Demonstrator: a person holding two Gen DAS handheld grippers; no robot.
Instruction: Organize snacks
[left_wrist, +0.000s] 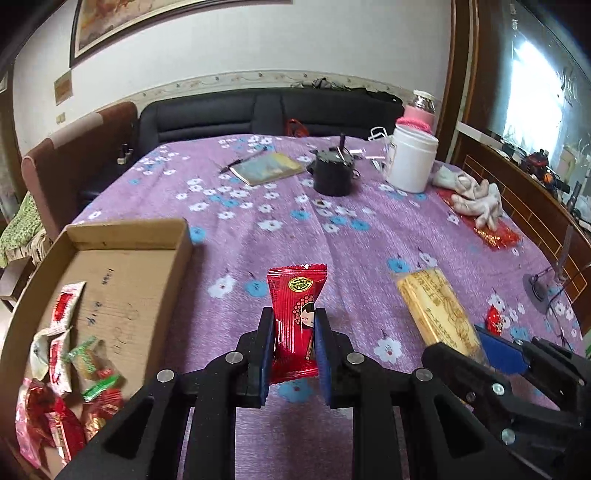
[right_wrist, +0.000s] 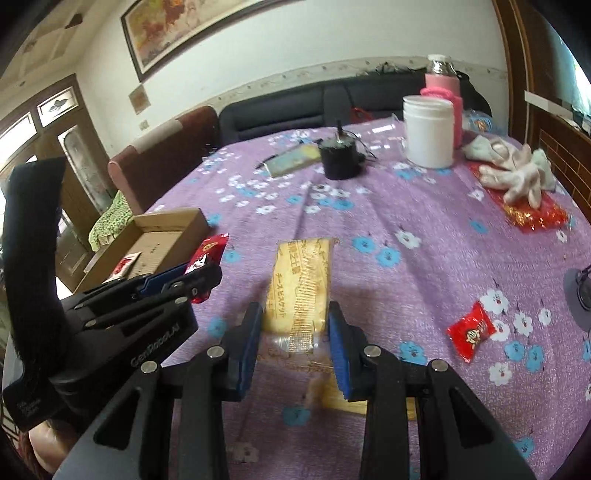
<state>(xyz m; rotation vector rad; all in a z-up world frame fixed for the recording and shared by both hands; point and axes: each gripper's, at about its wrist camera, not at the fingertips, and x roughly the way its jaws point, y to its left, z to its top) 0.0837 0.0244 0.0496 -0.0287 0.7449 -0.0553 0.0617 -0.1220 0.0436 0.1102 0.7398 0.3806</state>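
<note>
**Both grippers loaded, box drop pending**

Between the left gripper jaws: red snack packet, clamped, standing upright. Right gripper clamped on yellow biscuit pack. Both pitched down over the tablecloth. Next: swing left to the cardboard box, release.

A purple tablecloth with white and blue flowers fills the middle of both views. At lower centre of the left wrist view, a glossy red snack wrapper bears a green-gold seal and a cartoon face. A pale yellow biscuit packet carries brown lettering. The brown cardboard box sits lower left.
</note>
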